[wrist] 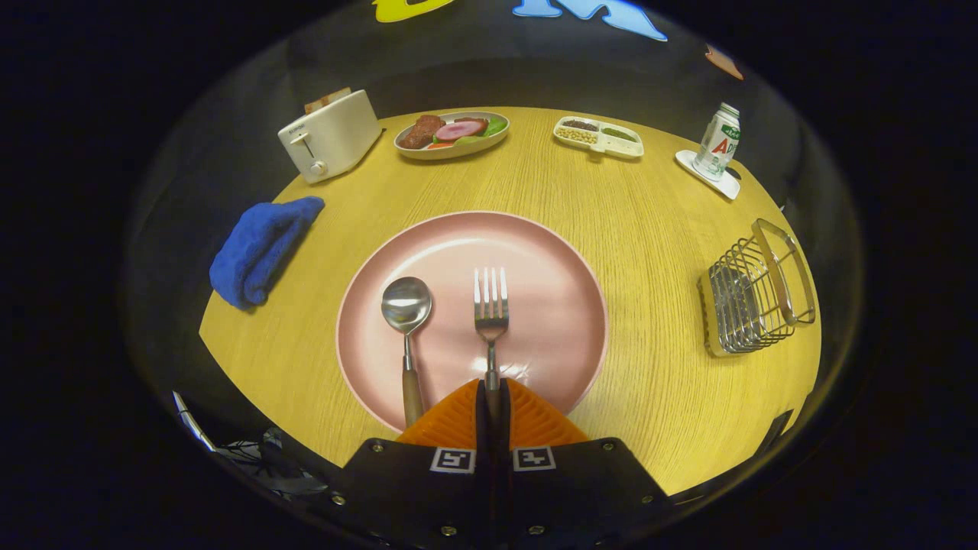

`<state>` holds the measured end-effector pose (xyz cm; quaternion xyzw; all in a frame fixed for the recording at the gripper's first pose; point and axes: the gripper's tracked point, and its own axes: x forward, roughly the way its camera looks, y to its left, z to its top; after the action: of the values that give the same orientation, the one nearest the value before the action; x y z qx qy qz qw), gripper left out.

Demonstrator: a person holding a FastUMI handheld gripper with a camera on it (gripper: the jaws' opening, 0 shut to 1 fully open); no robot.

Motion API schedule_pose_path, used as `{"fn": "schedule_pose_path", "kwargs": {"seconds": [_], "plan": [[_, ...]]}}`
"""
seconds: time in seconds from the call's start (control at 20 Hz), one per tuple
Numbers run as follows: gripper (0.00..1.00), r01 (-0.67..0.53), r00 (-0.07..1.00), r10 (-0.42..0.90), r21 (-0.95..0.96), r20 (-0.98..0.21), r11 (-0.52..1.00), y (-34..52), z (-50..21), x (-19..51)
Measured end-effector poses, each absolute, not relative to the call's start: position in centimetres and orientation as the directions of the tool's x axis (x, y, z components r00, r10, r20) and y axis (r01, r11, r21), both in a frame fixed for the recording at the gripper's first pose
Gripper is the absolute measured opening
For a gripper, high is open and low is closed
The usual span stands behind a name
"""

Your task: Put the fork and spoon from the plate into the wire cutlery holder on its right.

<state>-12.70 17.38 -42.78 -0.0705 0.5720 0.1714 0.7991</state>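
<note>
A pink plate lies in the middle of the round wooden table. On it rest a spoon to the left and a fork to the right, tines pointing away from me. My gripper is at the plate's near rim, both fingers pressed together on the fork's handle, which runs down between them. The spoon's wooden handle lies just left of the fingers, untouched. The wire cutlery holder stands on the table to the right of the plate, and nothing shows inside it.
A folded blue cloth lies left of the plate. Along the far edge stand a white toaster, a dish of food, a divided snack tray and a small bottle on a coaster.
</note>
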Motion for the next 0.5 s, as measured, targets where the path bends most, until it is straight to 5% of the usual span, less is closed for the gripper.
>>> {"fn": "schedule_pose_path", "kwargs": {"seconds": [0.5], "plan": [[0.04,-0.259,0.426,0.188,0.080,-0.885,0.963,13.9,-37.0,-7.6]]}}
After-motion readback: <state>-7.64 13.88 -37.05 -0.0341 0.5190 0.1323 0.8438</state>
